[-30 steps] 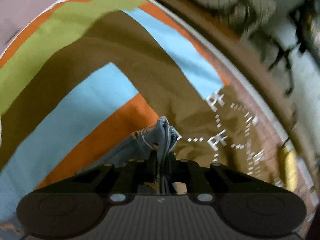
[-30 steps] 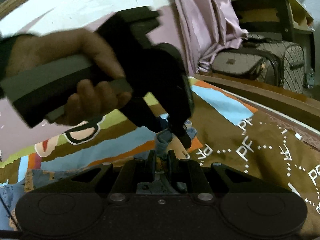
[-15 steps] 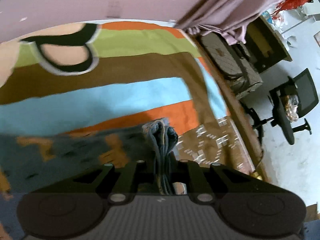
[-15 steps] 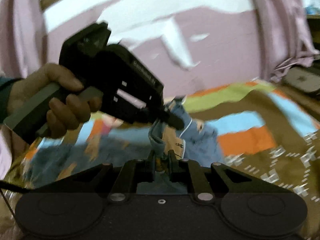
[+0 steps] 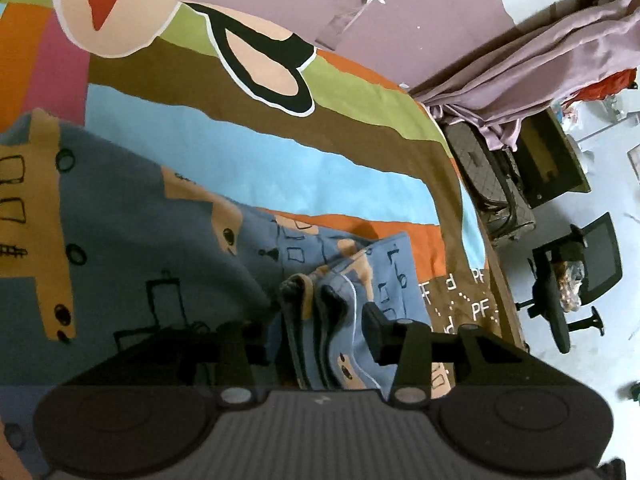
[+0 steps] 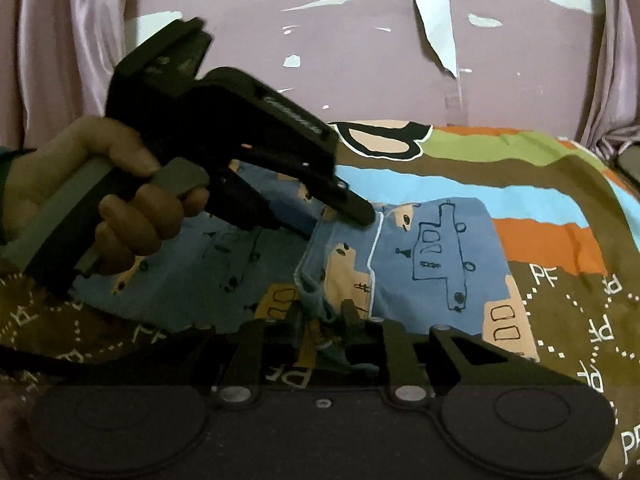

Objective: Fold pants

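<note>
Blue children's pants [image 6: 436, 256] with tan patches and drawn cars lie folded over on the striped bedspread [image 6: 560, 168]; they also show in the left wrist view [image 5: 132, 240]. My left gripper [image 5: 316, 332] has its jaws spread apart, with the bunched pants edge [image 5: 320, 300] lying loose between them. From the right wrist view the left gripper [image 6: 356, 216] rests at the pants' far edge. My right gripper [image 6: 320, 320] has its jaws a little apart around a fold of the pants' near edge.
The bedspread [image 5: 280, 176] covers the bed, with a pink wall [image 6: 360, 60] behind. To the right of the bed stand checked bags [image 5: 492, 184], a wooden table [image 5: 556, 164] and an office chair [image 5: 576, 276] on the floor.
Both grippers have come down with the pants onto the bed. The left jaws have spread and let go of the bunched edge; the right jaws have loosened too.
</note>
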`<state>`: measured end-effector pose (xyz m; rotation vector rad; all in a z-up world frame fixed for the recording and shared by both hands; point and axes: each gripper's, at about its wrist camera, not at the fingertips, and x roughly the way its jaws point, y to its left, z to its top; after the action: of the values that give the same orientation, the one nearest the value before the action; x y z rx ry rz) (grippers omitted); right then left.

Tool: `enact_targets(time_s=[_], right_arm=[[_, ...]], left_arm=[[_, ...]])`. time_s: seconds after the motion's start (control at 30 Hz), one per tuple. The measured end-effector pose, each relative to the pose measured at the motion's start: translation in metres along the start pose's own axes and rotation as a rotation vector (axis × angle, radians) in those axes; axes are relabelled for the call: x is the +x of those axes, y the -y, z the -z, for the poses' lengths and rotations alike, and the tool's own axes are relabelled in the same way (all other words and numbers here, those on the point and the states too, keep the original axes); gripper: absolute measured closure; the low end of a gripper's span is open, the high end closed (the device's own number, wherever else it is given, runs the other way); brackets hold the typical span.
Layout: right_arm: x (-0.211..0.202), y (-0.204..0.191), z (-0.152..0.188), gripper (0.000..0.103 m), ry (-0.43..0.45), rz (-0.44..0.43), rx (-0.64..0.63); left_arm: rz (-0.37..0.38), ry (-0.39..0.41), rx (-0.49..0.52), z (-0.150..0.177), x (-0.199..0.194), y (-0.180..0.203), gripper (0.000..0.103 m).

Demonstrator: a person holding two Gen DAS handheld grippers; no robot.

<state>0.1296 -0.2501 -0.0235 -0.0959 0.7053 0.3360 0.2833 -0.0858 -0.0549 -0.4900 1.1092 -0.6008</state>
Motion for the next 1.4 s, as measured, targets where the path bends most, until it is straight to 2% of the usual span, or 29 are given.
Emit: enact_targets(time_s=[0.13, 0.23, 0.27, 0.33, 0.4, 0.47, 0.83, 1.07, 1.2, 1.4], right_arm=[[-0.003, -0.009, 0.003, 0.070, 0.020, 0.034, -0.071], [-0.002, -0.013, 0.004, 0.069, 0.026, 0.048, -0.094], [-0.001, -0.012, 0.005, 0.069, 0.023, 0.048, -0.094], [0.001, -0.011, 0.005, 0.073, 0.017, 0.049, -0.092], [0.000, -0.011, 0.005, 0.083, 0.025, 0.051, -0.094], [-0.002, -0.011, 0.005, 0.085, 0.040, 0.049, -0.098], [-0.017, -0.020, 0.000, 0.090, 0.094, 0.025, -0.137], [-0.019, -0.035, -0.015, 0.090, 0.081, -0.068, -0.133], [-0.015, -0.051, -0.023, 0.090, 0.049, -0.149, -0.118], [-0.009, -0.076, -0.029, 0.090, 0.026, -0.232, -0.144]], left_arm=[[-0.071, -0.009, 0.051, 0.001, 0.001, 0.009, 0.066], [-0.105, -0.011, 0.052, 0.001, 0.001, 0.010, 0.072], [-0.113, -0.012, 0.050, 0.001, 0.001, 0.010, 0.077], [-0.118, -0.016, 0.042, 0.002, 0.002, 0.009, 0.086], [-0.118, -0.012, 0.036, 0.002, 0.001, 0.010, 0.089], [-0.122, -0.008, 0.038, 0.003, 0.000, 0.013, 0.091], [-0.113, 0.020, 0.061, 0.002, -0.025, 0.017, 0.092], [-0.125, 0.044, 0.063, 0.004, -0.057, 0.003, 0.092], [-0.097, 0.058, 0.040, 0.006, -0.080, -0.014, 0.092], [-0.122, 0.080, 0.024, 0.015, -0.111, -0.042, 0.092]])
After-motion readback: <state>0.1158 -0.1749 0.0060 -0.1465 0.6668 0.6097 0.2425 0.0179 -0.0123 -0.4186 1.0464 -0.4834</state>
